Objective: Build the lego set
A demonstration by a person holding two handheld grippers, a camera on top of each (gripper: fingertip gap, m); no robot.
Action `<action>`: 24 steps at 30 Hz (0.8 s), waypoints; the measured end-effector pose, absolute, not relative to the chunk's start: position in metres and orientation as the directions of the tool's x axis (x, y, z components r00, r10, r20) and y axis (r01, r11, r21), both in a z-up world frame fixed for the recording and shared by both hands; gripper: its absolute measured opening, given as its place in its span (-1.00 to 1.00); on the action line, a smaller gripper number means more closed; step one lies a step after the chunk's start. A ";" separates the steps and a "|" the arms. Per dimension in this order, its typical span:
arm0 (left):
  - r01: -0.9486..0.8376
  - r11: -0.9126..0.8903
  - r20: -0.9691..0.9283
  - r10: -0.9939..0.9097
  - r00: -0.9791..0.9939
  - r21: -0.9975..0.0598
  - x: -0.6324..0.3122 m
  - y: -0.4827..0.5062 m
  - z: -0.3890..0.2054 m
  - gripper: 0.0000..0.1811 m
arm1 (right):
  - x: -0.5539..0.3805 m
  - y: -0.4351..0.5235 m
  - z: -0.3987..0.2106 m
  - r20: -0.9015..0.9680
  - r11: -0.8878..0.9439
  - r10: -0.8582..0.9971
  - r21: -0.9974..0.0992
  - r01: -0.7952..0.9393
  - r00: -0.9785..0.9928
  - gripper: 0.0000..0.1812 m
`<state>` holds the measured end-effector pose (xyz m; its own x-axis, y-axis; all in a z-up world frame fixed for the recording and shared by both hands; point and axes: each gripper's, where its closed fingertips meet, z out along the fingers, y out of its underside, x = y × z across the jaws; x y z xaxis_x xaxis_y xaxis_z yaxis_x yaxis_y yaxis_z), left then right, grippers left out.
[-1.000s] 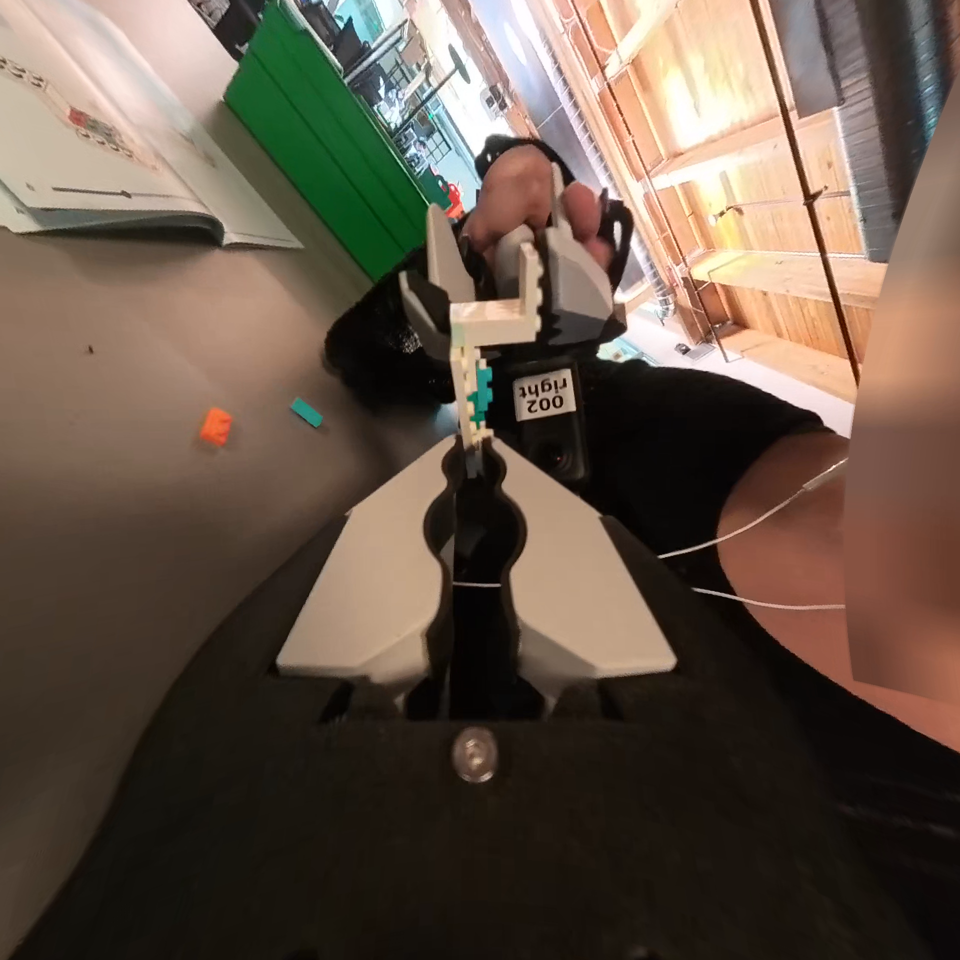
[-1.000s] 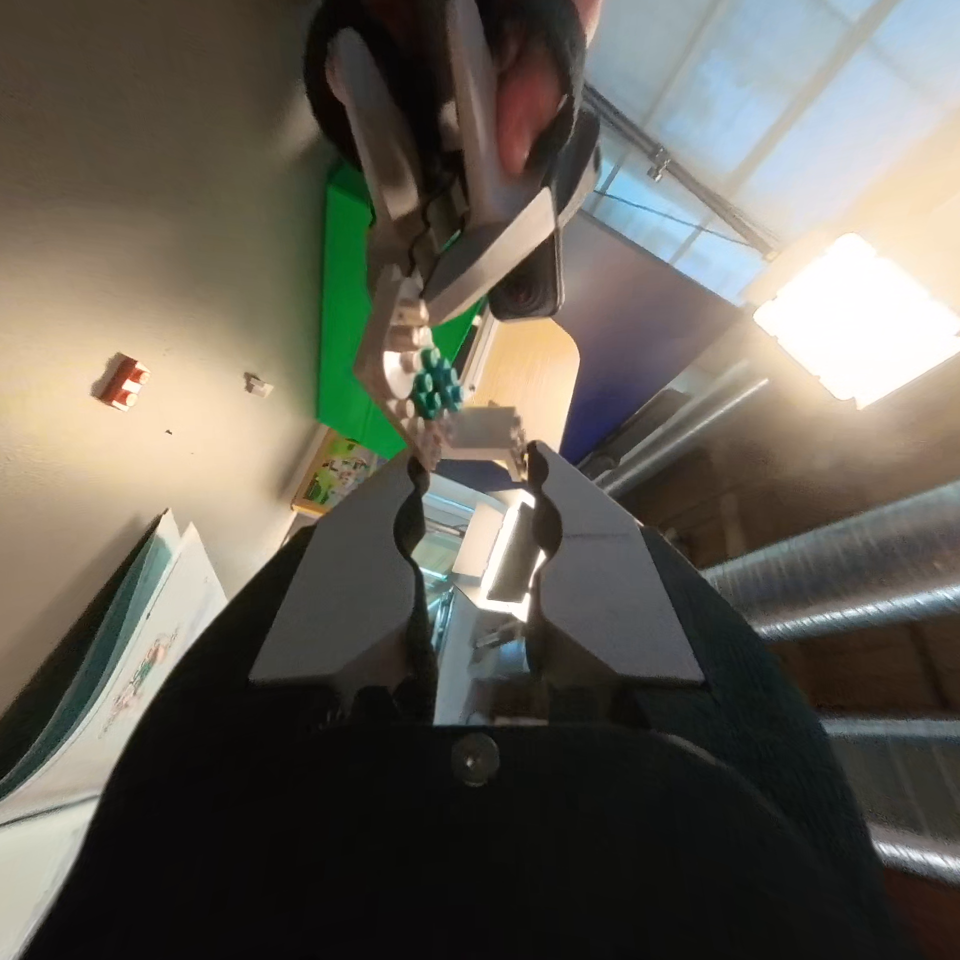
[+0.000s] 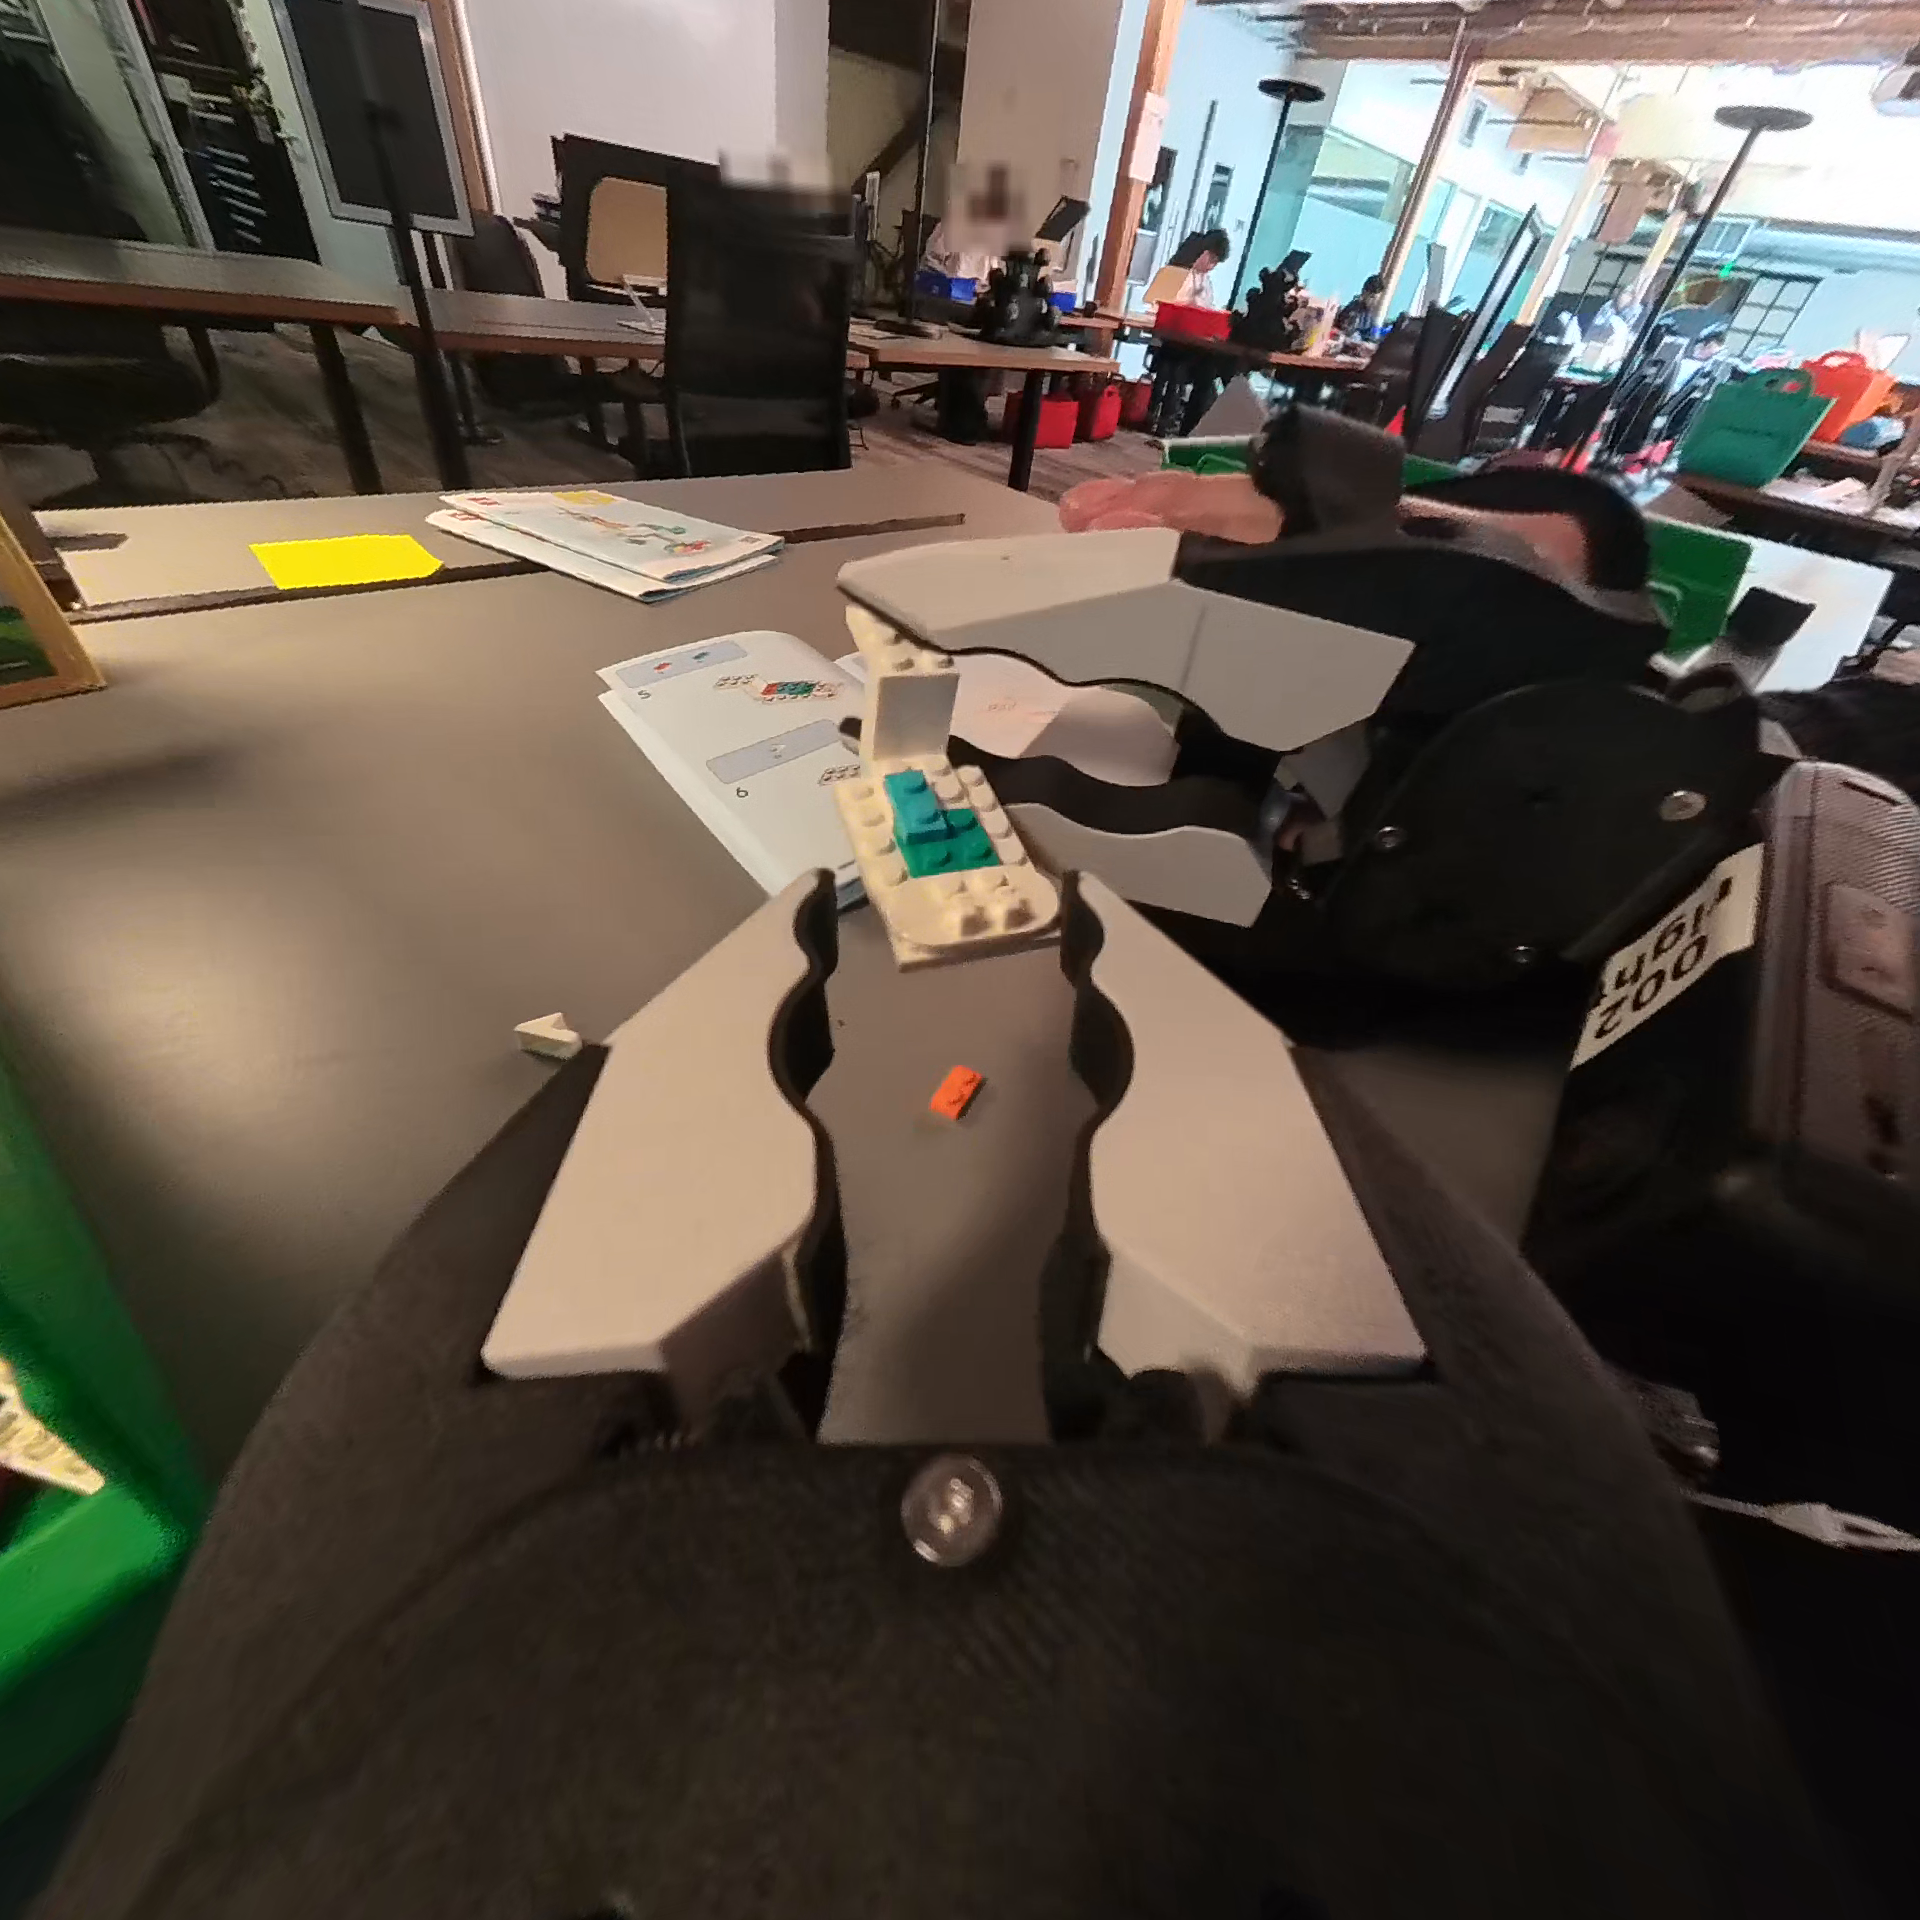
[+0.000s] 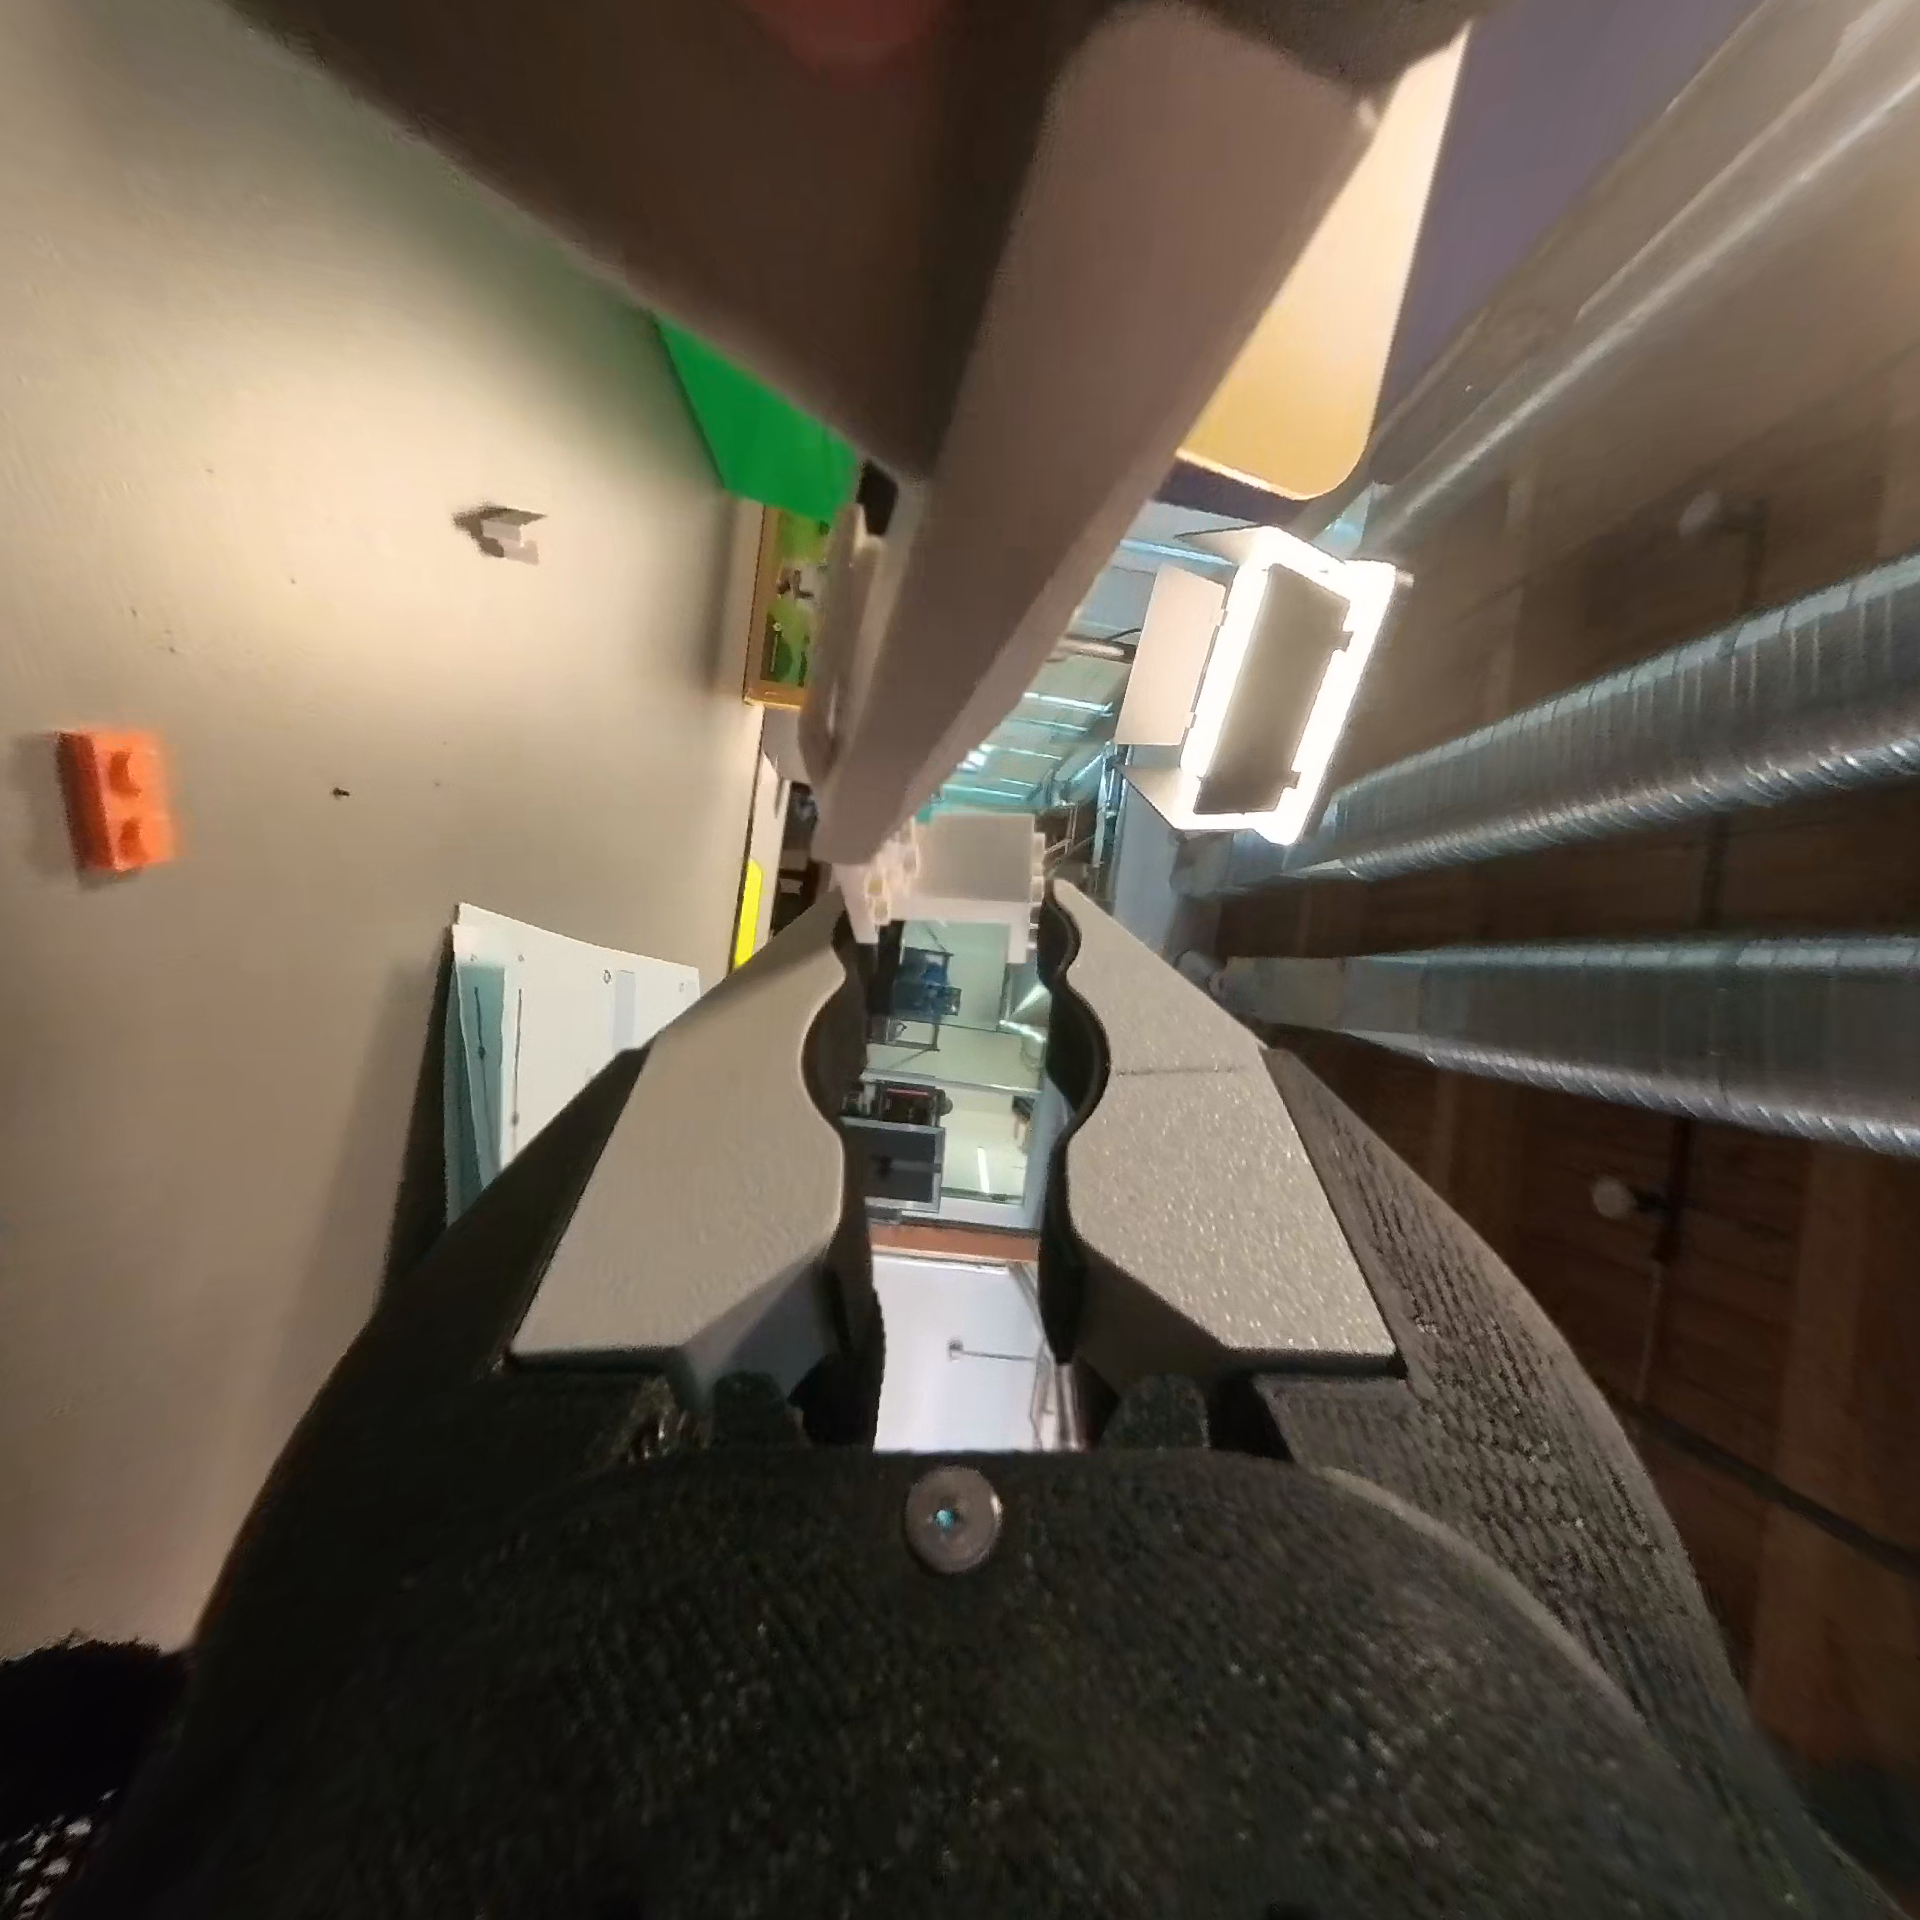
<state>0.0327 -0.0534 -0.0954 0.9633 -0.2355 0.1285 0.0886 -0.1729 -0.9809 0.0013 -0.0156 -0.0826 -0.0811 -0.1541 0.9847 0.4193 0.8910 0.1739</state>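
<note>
The grey worktop (image 3: 312, 831) carries an open booklet (image 3: 727, 748). Above it, the left claw (image 3: 945, 914) grips the white model (image 3: 940, 862) by its near end. The right claw (image 3: 894, 717), turned sideways, pinches the upright white piece (image 3: 914, 712). An orange brick (image 3: 956, 1093) lies below. Uneven squeezing could pop the pieces apart.

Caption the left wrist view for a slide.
Left tool grips a white plate carrying teal bricks; right tool straddles an upright white piece on it.
</note>
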 end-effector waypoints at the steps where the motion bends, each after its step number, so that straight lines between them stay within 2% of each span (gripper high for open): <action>1: 0.078 -0.173 0.119 -0.239 0.964 -0.982 0.033 -0.054 -0.096 -0.52 | 0.002 -0.015 -0.084 0.985 0.890 -0.149 0.170 0.422 -0.082 -0.68; 3: 0.075 -0.178 0.119 -0.253 0.960 -0.981 0.037 -0.053 -0.098 -0.45 | 0.003 -0.014 -0.085 0.986 0.887 -0.147 0.167 0.431 -0.081 -0.68; 6: 0.070 -0.191 0.118 -0.253 0.960 -0.979 0.038 -0.051 -0.101 -0.44 | 0.004 -0.014 -0.084 0.987 0.883 -0.144 0.163 0.440 -0.076 -0.68; 8: 0.066 -0.194 0.115 -0.252 0.961 -0.979 0.038 -0.050 -0.101 -0.58 | 0.004 -0.014 -0.085 0.987 0.883 -0.143 0.162 0.442 -0.076 -0.68; 12: 0.058 -0.179 0.100 -0.237 0.966 -0.982 0.035 -0.050 -0.099 -0.60 | 0.004 -0.015 -0.082 0.988 0.883 -0.140 0.155 0.443 -0.067 -0.68; 16: 0.029 -0.159 0.060 -0.193 0.979 -0.987 0.021 -0.056 -0.096 -0.60 | 0.013 -0.014 -0.078 0.996 0.916 -0.045 0.069 0.394 -0.071 -0.60; 18: 0.039 -0.151 0.067 -0.183 0.981 -0.988 0.014 -0.062 -0.095 -0.61 | 0.026 -0.006 -0.087 0.986 0.928 0.099 -0.042 0.370 -0.137 -0.50; 20: 0.035 -0.140 0.061 -0.190 0.980 -0.990 0.011 -0.065 -0.096 -0.61 | 0.044 -0.010 -0.109 0.897 0.908 0.353 -0.261 0.327 -0.266 -0.46; 22: 0.031 -0.145 0.061 -0.204 0.977 -0.989 0.013 -0.065 -0.099 -0.61 | 0.069 -0.028 -0.138 0.650 0.790 0.613 -0.509 0.342 -0.449 -0.50; 24: 0.018 -0.130 0.047 -0.224 0.973 -0.991 0.017 -0.065 -0.096 -0.61 | 0.085 -0.038 -0.149 0.397 0.612 0.771 -0.679 0.406 -0.498 -0.51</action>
